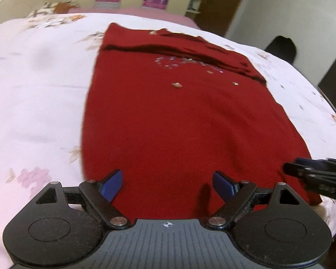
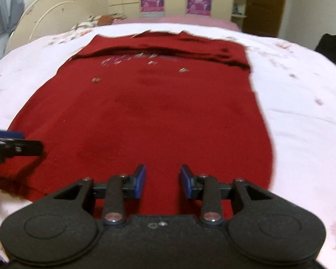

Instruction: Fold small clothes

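a red top (image 1: pixel 168 116) lies flat on the bed (image 1: pixel 33 89), its hem nearest the cameras and its neck end far off, where the sleeves seem folded across the chest in a dark ridge, which suggests the side folds are done and the hem is next to be lifted. the left hand-held gripper (image 1: pixel 168 185) hovers over the near hem with its blue pads spread wide and nothing between them. the right hand-held gripper (image 2: pixel 161 180) sits over the hem's other half, its jaws apart but narrower, also empty. both seem placed to catch the hem at two spots so it lifts evenly. the cloth looks like a soft, matte knit, with small shiny beads (image 2: pixel 141 59) scattered near the chest. the bedsheet is pale pink, with faint flowers.
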Motion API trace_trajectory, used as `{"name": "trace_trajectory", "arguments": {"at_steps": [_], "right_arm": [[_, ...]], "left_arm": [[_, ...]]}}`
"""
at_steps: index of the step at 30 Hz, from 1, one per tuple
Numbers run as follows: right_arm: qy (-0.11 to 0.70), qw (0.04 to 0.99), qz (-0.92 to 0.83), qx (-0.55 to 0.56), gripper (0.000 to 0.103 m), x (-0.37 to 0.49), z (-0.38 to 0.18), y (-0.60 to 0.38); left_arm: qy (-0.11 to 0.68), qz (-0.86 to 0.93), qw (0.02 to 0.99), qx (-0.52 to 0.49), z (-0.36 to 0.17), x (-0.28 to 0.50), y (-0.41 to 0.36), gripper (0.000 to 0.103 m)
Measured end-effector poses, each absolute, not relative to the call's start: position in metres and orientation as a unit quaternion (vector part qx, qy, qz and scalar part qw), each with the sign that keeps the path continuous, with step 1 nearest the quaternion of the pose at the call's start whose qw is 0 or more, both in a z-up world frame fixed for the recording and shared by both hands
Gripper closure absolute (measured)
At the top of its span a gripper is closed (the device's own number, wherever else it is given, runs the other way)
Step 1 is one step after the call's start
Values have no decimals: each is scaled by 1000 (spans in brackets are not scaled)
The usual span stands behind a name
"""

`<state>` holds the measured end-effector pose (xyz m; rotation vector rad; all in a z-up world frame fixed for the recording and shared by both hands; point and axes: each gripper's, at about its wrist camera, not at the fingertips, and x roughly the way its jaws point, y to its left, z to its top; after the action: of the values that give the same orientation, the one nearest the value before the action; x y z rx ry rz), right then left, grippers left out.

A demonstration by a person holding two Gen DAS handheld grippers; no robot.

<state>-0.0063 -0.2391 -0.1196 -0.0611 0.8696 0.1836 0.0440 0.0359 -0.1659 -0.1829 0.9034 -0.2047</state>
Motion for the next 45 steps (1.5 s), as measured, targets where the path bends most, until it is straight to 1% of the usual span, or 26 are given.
{"name": "trace_trajectory", "arguments": {"at_steps": [1, 5, 8, 10, 12, 20, 21, 23, 28, 29, 31, 33, 36, 39, 41, 42, 43, 45], "right_arm": [[415, 906, 81, -28, 59, -9, -116, -244], [419, 906, 50, -13, 57, -18, -117, -264], [426, 904, 28, 1, 53, -24, -121, -274], [426, 905, 12, 5, 45, -27, -121, -282], [426, 905, 3, 8, 43, -31, -122, -287], [447, 894, 1, 42, 43, -35, -130, -299], [449, 892, 6, 46, 43, -35, -130, -298], [454, 889, 17, 51, 48, -35, -130, -296], [453, 889, 27, 54, 68, -41, -127, -293], [449, 892, 23, 41, 68, -41, -125, -291], [430, 903, 15, 11, 59, -40, -117, -285], [420, 907, 24, 10, 57, -37, -112, -281], [435, 900, 13, 11, 47, -32, -118, -281], [444, 896, -14, 17, 42, -38, -127, -292], [449, 893, -14, 39, 44, -41, -130, -299], [450, 892, -12, 42, 48, -41, -130, -299], [451, 892, -8, 42, 55, -41, -129, -298], [453, 891, 0, 45, 63, -41, -128, -294]], "left_arm": [[435, -94, 892, -85, -166, 43, 36, 16], [436, -84, 893, -71, -167, 39, 35, 16], [437, -78, 893, -68, -166, 35, 35, 16], [439, -73, 893, -69, -165, 34, 36, 16], [439, -67, 893, -69, -165, 31, 38, 16], [452, -55, 888, -68, -170, 23, 44, 16], [455, -55, 886, -70, -170, 21, 46, 16], [455, -57, 885, -80, -170, 15, 50, 16], [447, -63, 887, -97, -169, 10, 55, 16], [446, -62, 887, -104, -168, 11, 56, 16], [450, -63, 884, -112, -169, 15, 58, 16], [454, -62, 882, -108, -172, 16, 58, 16], [457, -71, 881, -104, -172, 14, 57, 16], [458, -81, 874, -140, -171, 10, 63, 16], [457, -93, 868, -168, -172, 9, 66, 16], [457, -98, 865, -181, -173, 9, 66, 17], [457, -104, 863, -187, -173, 9, 65, 17], [459, -112, 861, -187, -174, 9, 62, 17]]}}
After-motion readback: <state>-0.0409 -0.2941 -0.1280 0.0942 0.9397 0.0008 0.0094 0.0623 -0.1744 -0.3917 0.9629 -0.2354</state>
